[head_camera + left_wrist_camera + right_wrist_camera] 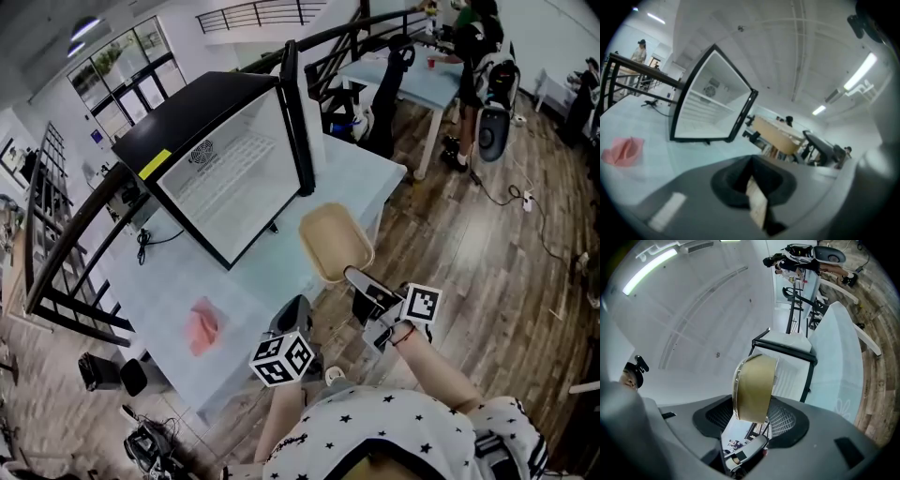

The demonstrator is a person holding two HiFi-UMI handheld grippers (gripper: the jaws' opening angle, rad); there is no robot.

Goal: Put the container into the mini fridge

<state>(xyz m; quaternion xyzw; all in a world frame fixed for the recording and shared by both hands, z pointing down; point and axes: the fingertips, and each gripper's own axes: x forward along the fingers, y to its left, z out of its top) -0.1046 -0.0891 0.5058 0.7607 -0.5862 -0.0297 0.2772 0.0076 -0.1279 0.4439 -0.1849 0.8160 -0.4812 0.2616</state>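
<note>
The mini fridge (234, 178) stands on the pale blue table (272, 281), its door (295, 112) swung open and its white inside bare. My right gripper (361, 281) is shut on the near rim of a tan container (335, 242), held tilted over the table's near edge in front of the fridge. In the right gripper view the container (754, 387) stands on edge between the jaws, with the fridge (787, 362) behind it. My left gripper (295, 314) hangs low beside the table edge, nothing seen in it. The left gripper view shows the fridge (710, 101) and the container (780, 133).
A pink cloth (202, 327) lies on the table's near left part. A black cable (145, 244) runs left of the fridge. A black railing (66, 253) borders the table's far side. People stand at another table (412, 80) at the back right.
</note>
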